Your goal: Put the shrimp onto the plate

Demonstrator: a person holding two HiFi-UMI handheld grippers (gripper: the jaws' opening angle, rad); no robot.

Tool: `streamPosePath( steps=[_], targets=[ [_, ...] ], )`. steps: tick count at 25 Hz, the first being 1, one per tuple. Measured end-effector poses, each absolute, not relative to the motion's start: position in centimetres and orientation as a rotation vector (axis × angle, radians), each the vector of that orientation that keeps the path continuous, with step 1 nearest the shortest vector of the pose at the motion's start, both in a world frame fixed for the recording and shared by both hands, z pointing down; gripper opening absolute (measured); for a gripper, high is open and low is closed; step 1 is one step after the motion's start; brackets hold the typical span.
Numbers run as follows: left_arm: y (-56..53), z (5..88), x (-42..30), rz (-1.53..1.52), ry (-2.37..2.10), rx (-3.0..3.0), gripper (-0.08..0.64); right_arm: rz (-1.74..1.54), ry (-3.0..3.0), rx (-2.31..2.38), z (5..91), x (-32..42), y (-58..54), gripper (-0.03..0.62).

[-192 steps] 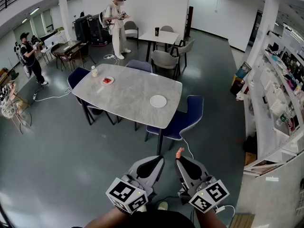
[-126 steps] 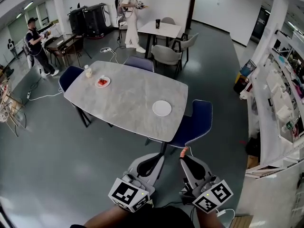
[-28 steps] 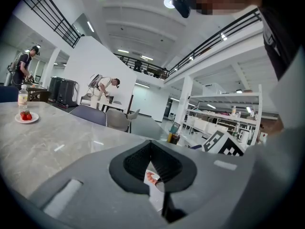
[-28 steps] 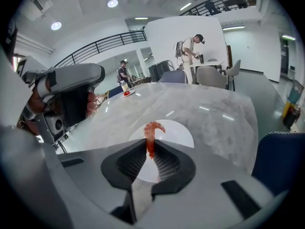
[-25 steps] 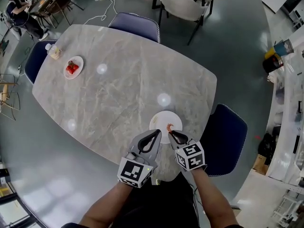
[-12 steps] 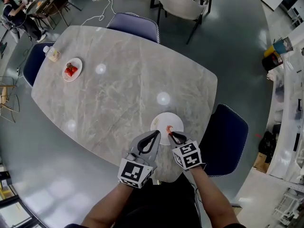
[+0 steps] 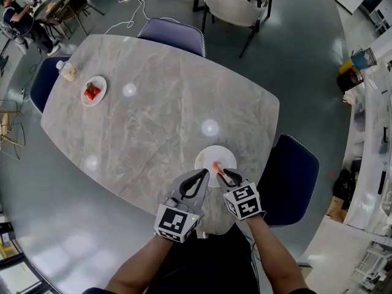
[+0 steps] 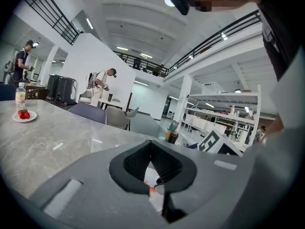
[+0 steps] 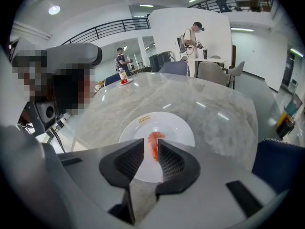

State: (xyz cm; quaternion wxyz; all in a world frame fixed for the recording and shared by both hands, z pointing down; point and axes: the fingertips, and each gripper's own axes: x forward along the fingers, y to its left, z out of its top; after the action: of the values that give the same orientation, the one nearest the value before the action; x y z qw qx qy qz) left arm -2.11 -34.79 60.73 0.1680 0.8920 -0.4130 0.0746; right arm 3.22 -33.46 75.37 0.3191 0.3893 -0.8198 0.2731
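**A:** Which step?
**B:** Placing. The right gripper [image 9: 150, 148] pinches the curled orange shrimp [image 9: 154, 139], seemingly just clear of the round white plate [image 9: 177, 127] below its jaws.
**A:** Next?
**B:** Lower, then release. The left gripper [image 8: 151, 147], jaws together, holds nothing.

floor [image 7: 92, 237]: glossy grey | table [image 7: 153, 121]: grey marble | chairs [image 7: 288, 176]: navy, beige
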Motion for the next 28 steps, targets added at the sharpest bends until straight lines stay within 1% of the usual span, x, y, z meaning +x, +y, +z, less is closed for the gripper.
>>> streamPosePath(
  steps=[5, 10, 12, 19, 24, 28],
  targets=[
    [-33.9, 58.8, -1.6, 0.223, -1.175, 2.541, 0.008, 0.72, -2.224, 1.075, 71.3, 3.4, -33.3, 0.08],
    [-32.6, 56.3, -1.2, 0.251, -1.182, 2.534, 0.008, 0.711, -2.32, 1.122, 65.4, 3.4, -32.6, 0.018],
    [-32.1, 55.1, -1.0, 0.243, -1.181, 2.533, 0.008, 0.713, -2.36, 1.139, 62.9, 3.3, -32.3, 0.003],
    [-30.0, 50.7, 0.7, 0.209, -1.185, 2.546, 0.008, 0.648, -2.474, 1.175, 55.4, 3.7, -30.3, 0.003],
    [-28.2, 48.0, 0.9, 0.186, -1.225, 2.518, 0.008, 0.633, -2.537, 1.2, 51.5, 4.2, -28.6, 0.002],
    [-26.7, 45.1, 0.9, 0.149, -1.269, 2.519, 0.008, 0.557, -2.602, 1.236, 47.8, 4.6, -27.6, 0.002]
  ],
)
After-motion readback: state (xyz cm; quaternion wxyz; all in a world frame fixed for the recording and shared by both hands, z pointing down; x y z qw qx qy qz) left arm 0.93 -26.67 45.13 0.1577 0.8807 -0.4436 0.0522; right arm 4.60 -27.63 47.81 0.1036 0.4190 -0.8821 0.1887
